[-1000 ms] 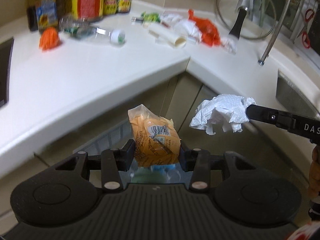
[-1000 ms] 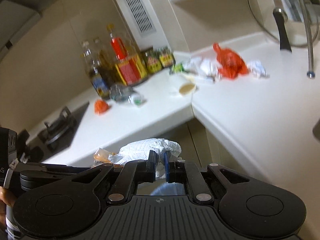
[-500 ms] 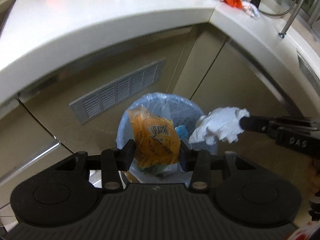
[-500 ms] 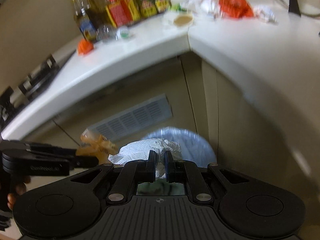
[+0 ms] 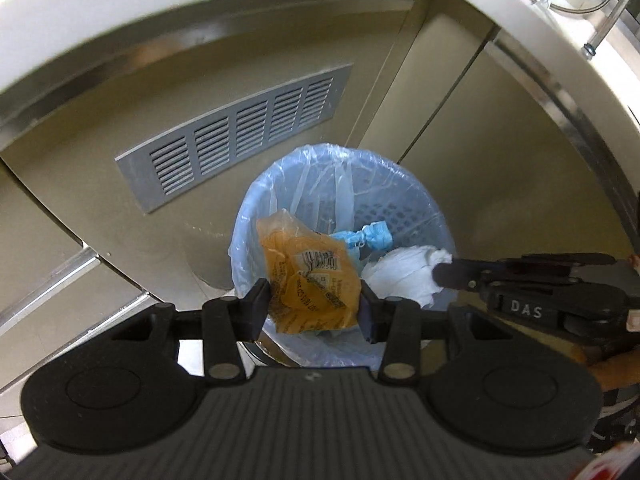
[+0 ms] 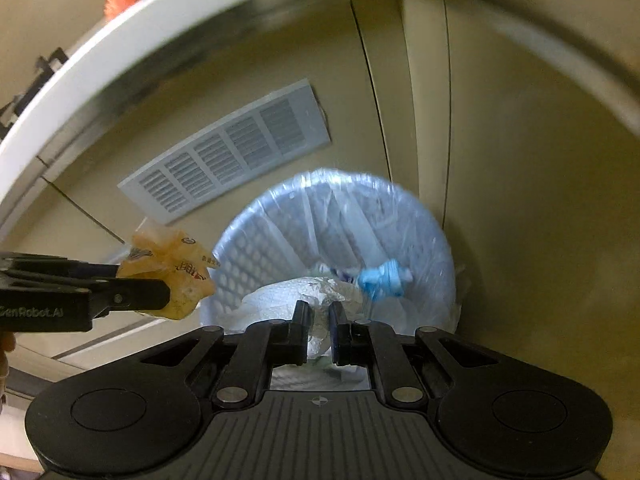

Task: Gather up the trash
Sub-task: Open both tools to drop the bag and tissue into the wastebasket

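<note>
Overhead the bin [image 5: 424, 200], left gripper [image 5: 314, 307] pinches the upright orange wrapper [image 5: 308, 276]; right gripper [image 6: 319, 330] clamps crumpled tissue [image 6: 276, 300].

Orange wrapper [image 5: 310, 280]: thin crinkly plastic film, glossy, printed label. White wad [image 5: 404, 278]: soft crumpled paper, matt, dimpled texture (tissue or kitchen towel, can't tell). Bin [image 5: 416, 216] at frame centre: perforated plastic basket, lined with a clear shiny film bag. Vent grille [image 5: 236, 136], upper left: grey slats, matt. Countertop edge [image 5: 120, 12] along the top: smooth white, faint sheen. Gripper bodies [image 5: 316, 304]: black matt plastic, ribbed base.
</note>
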{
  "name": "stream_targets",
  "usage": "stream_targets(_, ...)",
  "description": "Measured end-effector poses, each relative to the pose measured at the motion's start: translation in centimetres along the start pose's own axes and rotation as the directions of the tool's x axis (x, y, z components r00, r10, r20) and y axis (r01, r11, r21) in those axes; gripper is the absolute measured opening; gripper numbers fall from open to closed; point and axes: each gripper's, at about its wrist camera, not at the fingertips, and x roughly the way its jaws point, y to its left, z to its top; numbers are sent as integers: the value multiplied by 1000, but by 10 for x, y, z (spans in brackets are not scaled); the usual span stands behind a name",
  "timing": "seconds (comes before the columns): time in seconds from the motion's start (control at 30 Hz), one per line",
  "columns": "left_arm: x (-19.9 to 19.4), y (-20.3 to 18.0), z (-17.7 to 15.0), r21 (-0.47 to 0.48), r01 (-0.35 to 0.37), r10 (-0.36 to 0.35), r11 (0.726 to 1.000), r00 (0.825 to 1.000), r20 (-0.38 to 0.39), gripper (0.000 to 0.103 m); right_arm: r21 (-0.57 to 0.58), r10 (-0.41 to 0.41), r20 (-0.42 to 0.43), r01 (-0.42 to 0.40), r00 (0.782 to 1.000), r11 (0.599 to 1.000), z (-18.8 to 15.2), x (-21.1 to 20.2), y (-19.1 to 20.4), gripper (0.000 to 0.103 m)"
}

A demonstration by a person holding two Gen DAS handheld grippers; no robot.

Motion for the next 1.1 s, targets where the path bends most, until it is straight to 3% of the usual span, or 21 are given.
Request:
stream_targets(0.07,4,3,0,-1,1,-1,1000,1000,-11,41,18,-4,-32,4,999,1000,0,6,-2,19)
stream_targets(0.13,7,4,1,-2,1,-1,1000,1000,-18,41,20,-19,-20,20,1000,1000,-2,8,-3,48)
stream_targets(0.67,37,0,13,31,23,-22,999,999,-47,42,56,-151,44,149,988,987,11,9,-12,48)
stream_targets(0.87,53,-6,25,59,35,-32,998,999,-43,43,62,-159,53,156,986,986,14,16,-14,48)
stream_targets(1.0,61,-10,37,100,45,-42,994,999,-30,49,74,-165,56,161,985,984,16,19,-17,48)
stream_targets(1.1,69,-14,45,140,59,-56,988,998,-27,60,75,-165,52,161,985,984,17,23,-18,48)
